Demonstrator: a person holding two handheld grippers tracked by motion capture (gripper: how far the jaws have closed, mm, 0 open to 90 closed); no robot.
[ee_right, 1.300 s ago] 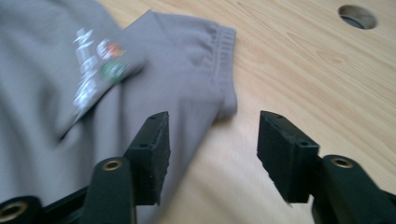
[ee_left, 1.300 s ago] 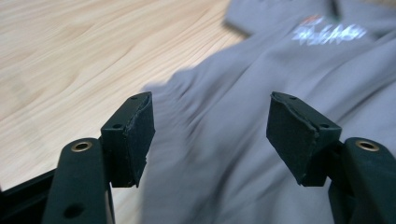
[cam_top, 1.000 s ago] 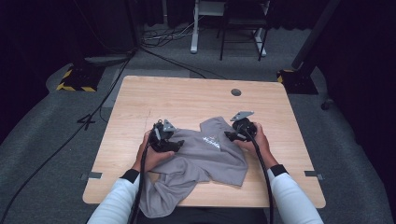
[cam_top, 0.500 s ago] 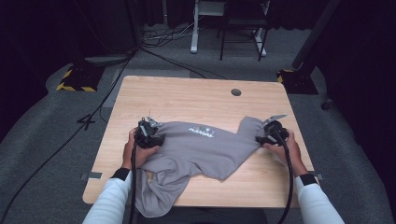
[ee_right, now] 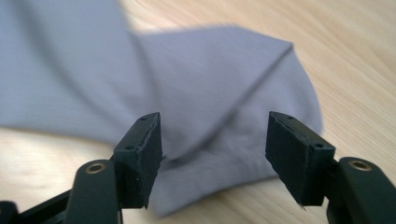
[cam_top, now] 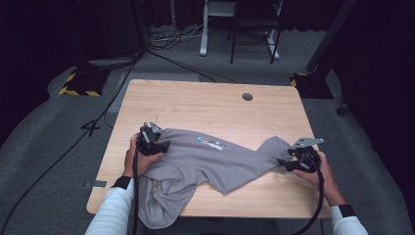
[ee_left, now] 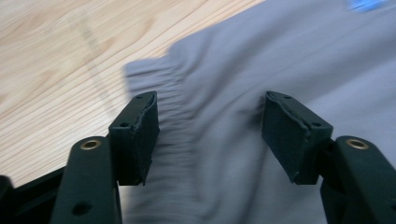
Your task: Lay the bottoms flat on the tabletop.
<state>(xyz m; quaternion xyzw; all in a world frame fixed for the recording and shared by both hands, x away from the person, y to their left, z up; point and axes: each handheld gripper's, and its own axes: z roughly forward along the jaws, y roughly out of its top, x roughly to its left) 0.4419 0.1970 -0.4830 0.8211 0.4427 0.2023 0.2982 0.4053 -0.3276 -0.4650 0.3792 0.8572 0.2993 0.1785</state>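
Both grippers (cam_top: 155,145) (cam_top: 288,163), jaws just opened wide, apparently unclamped, flank the stretched grey shirt (cam_top: 215,161).

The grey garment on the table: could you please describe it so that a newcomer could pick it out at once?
On the wooden table, look along the near half, between the left gripper and the right gripper. The grey garment lies stretched across there, one end hanging over the near edge. It is the sole cloth there, with a small blue and white print near its top edge.
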